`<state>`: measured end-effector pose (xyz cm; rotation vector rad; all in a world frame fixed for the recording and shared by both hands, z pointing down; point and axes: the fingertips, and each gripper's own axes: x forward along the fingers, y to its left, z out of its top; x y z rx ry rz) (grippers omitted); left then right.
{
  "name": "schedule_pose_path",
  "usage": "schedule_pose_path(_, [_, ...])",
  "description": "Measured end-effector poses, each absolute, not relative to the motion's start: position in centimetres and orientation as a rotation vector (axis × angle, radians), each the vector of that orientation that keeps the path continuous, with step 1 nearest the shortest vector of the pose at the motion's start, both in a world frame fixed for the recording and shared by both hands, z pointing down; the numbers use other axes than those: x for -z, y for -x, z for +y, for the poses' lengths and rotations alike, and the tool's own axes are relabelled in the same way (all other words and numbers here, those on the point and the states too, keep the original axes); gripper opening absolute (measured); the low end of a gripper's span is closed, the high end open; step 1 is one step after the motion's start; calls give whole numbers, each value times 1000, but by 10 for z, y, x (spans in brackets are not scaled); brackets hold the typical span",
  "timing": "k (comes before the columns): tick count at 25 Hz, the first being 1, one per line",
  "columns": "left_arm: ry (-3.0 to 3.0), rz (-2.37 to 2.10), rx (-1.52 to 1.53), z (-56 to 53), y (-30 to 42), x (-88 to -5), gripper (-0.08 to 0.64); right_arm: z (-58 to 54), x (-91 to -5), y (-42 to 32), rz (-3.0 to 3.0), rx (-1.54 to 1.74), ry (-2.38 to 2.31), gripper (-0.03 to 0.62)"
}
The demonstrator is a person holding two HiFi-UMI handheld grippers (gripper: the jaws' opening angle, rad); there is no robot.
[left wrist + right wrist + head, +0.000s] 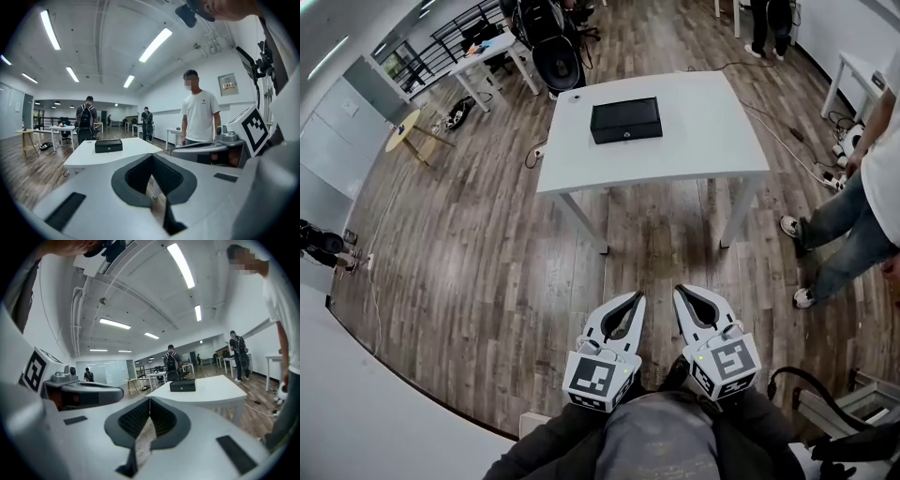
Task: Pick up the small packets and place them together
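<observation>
On the table (694,155), near the far edge and left of centre: a box (625,120). At the far left corner: a small round object (575,97). Right of the table, on the floor: a person (853,211). Before the near edge, well apart from it: left gripper (638,298) just beside right gripper (679,292).

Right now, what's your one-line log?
left tool: shut, empty | right tool: shut, empty | black box: on white table | packets: none seen
</observation>
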<state>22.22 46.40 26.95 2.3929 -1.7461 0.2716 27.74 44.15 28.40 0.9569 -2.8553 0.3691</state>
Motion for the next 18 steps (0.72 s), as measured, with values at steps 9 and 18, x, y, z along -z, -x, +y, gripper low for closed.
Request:
schedule_pose_path(9, [-2378, -1715, -214, 429, -188, -292, 2, 413, -306, -259, -2818, -419, -1002, 5])
schedule_pose_path(18, [-2416, -1674, -157, 326, -108, -297, 2, 316, -322, -200, -2722, -394, -1135, 5])
